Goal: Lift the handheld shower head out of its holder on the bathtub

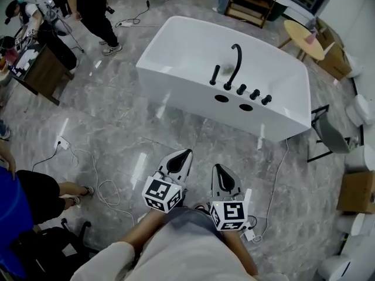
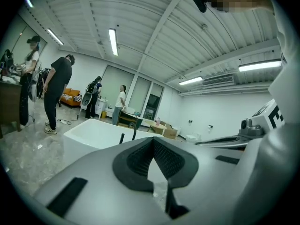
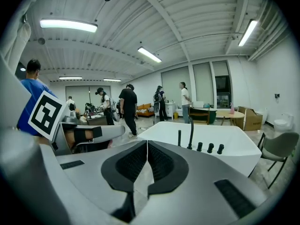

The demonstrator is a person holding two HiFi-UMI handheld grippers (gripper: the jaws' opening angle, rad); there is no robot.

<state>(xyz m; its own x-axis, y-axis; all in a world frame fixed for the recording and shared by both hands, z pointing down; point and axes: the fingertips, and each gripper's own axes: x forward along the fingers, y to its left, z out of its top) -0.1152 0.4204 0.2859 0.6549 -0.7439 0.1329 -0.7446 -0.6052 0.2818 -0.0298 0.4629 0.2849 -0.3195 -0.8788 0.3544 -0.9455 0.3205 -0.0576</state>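
Note:
A white freestanding bathtub (image 1: 193,92) stands on the grey marble floor ahead of me. On its near rim the black handheld shower head (image 1: 215,75) stands upright in its holder, left of the tall curved black faucet (image 1: 235,63) and a row of black knobs (image 1: 254,92). Both grippers are well short of the tub, side by side over the floor. My left gripper (image 1: 186,152) is shut and holds nothing. My right gripper (image 1: 217,167) is shut too, also with nothing in it. The shower head (image 3: 179,138) shows beyond the right gripper (image 3: 147,142), and small (image 2: 122,138) beyond the left gripper (image 2: 153,138).
White cables (image 1: 99,180) and a power strip (image 1: 251,233) lie on the floor near my feet. A dark chair (image 1: 328,133) stands right of the tub, a round wooden table (image 1: 303,37) behind it. Several people and a wooden desk (image 1: 41,69) are at the left.

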